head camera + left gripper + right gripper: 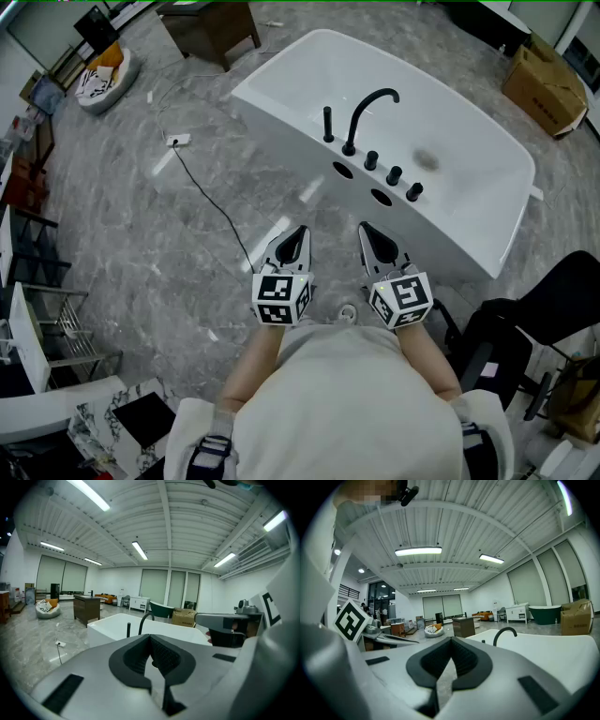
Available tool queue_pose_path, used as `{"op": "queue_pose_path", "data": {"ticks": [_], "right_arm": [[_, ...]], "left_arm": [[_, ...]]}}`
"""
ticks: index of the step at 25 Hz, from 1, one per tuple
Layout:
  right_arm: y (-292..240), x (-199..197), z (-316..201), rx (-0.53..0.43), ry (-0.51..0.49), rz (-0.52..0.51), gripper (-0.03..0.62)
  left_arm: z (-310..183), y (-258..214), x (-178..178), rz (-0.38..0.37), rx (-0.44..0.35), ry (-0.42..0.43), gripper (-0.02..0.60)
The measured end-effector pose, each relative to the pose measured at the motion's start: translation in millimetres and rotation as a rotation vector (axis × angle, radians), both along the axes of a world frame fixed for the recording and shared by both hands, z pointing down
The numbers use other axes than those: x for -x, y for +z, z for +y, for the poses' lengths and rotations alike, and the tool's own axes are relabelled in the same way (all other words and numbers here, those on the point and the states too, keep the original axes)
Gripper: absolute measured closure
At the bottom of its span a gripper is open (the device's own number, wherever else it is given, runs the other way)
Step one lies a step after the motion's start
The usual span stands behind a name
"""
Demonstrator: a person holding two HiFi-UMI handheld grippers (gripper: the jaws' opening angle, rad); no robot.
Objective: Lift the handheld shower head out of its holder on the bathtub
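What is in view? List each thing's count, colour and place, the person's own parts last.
bathtub: one, white, upper centre on the floor
curved spout: one, black, on the tub's near rim
handheld shower head: one, black, upright in its holder left of the spout
knobs: three, black, right of the spout
cardboard box: one, brown, top right
cabinet: one, dark brown, top
chair: one, black, lower right
left gripper: one, white, shut, empty, short of the tub
right gripper: one, white, shut, empty, beside it

The person wears a pale cream top [347, 403] with dark shoulder straps [211, 450]. The left tool [298, 232] and right tool [367, 231] are white with black-lined jaws, each bearing a black-and-white marker cube [281, 298].
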State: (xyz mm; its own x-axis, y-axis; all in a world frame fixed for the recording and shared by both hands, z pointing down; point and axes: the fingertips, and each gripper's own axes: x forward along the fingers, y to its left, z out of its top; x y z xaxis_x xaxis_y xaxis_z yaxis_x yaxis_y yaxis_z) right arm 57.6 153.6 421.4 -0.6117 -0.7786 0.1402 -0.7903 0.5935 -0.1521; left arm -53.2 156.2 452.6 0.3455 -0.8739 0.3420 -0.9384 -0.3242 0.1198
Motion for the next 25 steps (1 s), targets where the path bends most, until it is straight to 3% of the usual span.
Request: {"op": "queue_pose_path", "data": {"ticks": [13, 25], "right_arm": [[-7.4, 2.1, 24.8, -0.035, -0.059, 0.031, 0.574], [-7.3, -20.2, 38.4, -0.012, -0.068, -0.04, 0.574]], "left_arm": [[20.7, -14.3, -2.9, 0.058, -0.038, -0.034, 0.561], [34.0, -10.0, -20.6, 0.093, -0.017, -0.067, 0.561]]}}
